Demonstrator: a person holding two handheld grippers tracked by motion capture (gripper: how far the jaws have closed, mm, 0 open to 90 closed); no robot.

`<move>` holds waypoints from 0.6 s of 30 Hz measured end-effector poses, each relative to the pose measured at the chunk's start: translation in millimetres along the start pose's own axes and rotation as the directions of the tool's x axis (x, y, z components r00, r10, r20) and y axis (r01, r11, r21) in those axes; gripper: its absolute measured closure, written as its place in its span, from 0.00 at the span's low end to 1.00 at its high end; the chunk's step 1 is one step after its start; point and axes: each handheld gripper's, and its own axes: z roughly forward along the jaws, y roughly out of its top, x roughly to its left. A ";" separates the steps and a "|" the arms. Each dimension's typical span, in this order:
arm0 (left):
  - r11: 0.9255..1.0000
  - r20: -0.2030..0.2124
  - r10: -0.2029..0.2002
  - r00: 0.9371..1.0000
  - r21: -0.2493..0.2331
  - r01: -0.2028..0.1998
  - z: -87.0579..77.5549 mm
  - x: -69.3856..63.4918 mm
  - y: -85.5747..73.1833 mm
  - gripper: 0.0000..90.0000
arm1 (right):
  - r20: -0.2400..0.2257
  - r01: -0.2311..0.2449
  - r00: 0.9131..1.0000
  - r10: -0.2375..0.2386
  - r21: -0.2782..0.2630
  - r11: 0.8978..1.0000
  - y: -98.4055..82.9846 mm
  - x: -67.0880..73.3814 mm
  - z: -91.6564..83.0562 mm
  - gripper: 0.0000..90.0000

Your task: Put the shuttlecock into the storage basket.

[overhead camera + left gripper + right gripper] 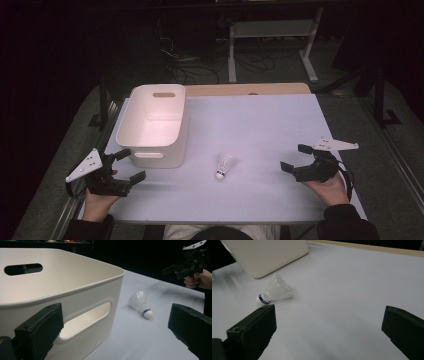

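- Left gripper [131, 165] rests at the desk's [260, 120] near left edge, jaws spread wide and empty, just beside the bin's handle wall.
- Right gripper [294, 159] sits at the near right, jaws likewise apart, holding nothing.
- Shuttlecock [223, 166] lies on its side between them, cork toward the person; probably best pinched at the cork, not the feathers.
- White plastic bin [172, 97] stands empty, farther left.

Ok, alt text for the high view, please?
A shuttlecock lies on a white table between two open hand-held grippers, left gripper and right gripper. A white bin, apparently empty, sits at the table's left.
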 end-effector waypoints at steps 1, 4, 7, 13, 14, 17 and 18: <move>1.000 -0.004 -0.001 1.000 -0.004 0.001 -1.1 0.2 -0.1 0.00 | -0.003 -0.001 1.000 0.001 0.002 1.000 0.0 0.2 0.1 0.00; 1.000 -0.006 -0.002 1.000 -0.005 0.002 -2.3 0.6 -0.1 0.00 | -0.004 0.002 1.000 -0.002 -0.001 1.000 0.0 0.6 -0.3 0.00; 1.000 -0.002 0.003 1.000 0.006 -0.003 -1.2 0.6 -0.3 0.00 | -0.007 -0.001 1.000 0.001 0.001 1.000 -0.1 0.6 -0.1 0.00; 1.000 -0.005 0.001 1.000 -0.001 -0.001 -2.0 0.7 -0.2 0.00 | -0.014 0.000 1.000 0.000 0.004 1.000 -0.1 1.4 0.3 0.00; 1.000 -0.008 0.002 1.000 -0.002 -0.002 -2.2 0.6 -0.1 0.00 | -0.015 -0.001 1.000 0.001 0.004 1.000 -0.2 1.5 0.1 0.00; 1.000 -0.017 0.002 1.000 -0.005 -0.002 -3.8 1.1 0.3 0.00 | -0.019 -0.003 1.000 0.003 0.004 1.000 -0.4 1.5 -0.2 0.00; 1.000 -0.017 0.002 1.000 -0.005 -0.002 -3.8 1.1 0.3 0.00 | -0.020 -0.002 1.000 0.002 0.006 1.000 -0.4 1.7 -0.1 0.00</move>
